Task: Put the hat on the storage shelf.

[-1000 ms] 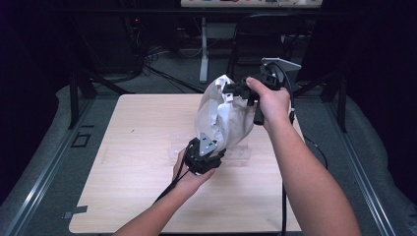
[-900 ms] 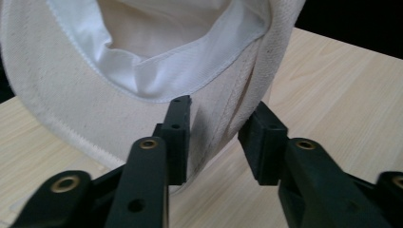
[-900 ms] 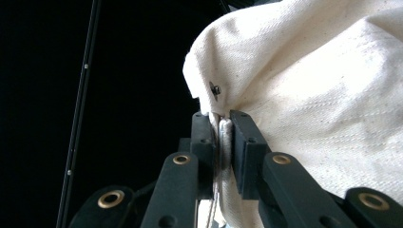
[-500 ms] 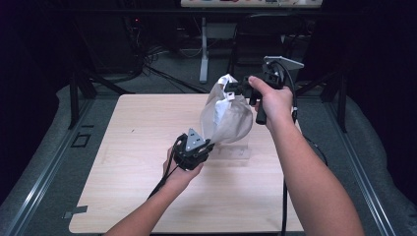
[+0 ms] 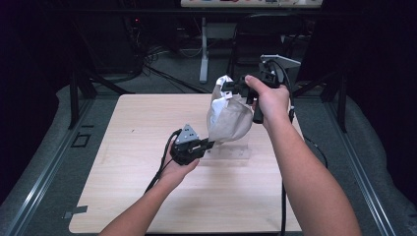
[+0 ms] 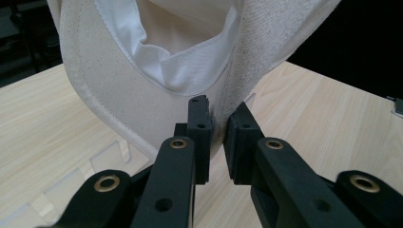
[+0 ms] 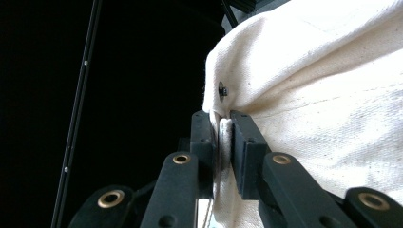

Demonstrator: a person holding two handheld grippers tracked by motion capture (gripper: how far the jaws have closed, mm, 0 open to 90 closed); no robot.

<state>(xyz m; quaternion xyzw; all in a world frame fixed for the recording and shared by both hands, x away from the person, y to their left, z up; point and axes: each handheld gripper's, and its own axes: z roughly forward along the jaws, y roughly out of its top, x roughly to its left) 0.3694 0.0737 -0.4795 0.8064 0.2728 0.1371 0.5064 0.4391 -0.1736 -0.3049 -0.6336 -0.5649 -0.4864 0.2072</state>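
The right gripper point(image 5: 231, 87), upper right of centre in the high view, is clamped on a bunched fold of the cream cloth bag point(image 5: 228, 118), which hangs from it above the wooden table point(image 5: 123, 196). The left gripper point(image 5: 210, 144), at mid-frame, has its jaws slightly apart around the bag's lower edge, the cloth lying in the gap. In the left gripper view the bag point(image 6: 142, 85) fills the upper frame, showing its white lining point(image 6: 166, 52).

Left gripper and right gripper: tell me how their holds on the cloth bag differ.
The right gripper is raised at the cloth bag's top, its fingers pinched tight on a bunched fold; the left gripper sits low near the table, at the bag's lower edge. In the left gripper view, a gap shows between its fingers with fabric in between. Both meet the same bag.
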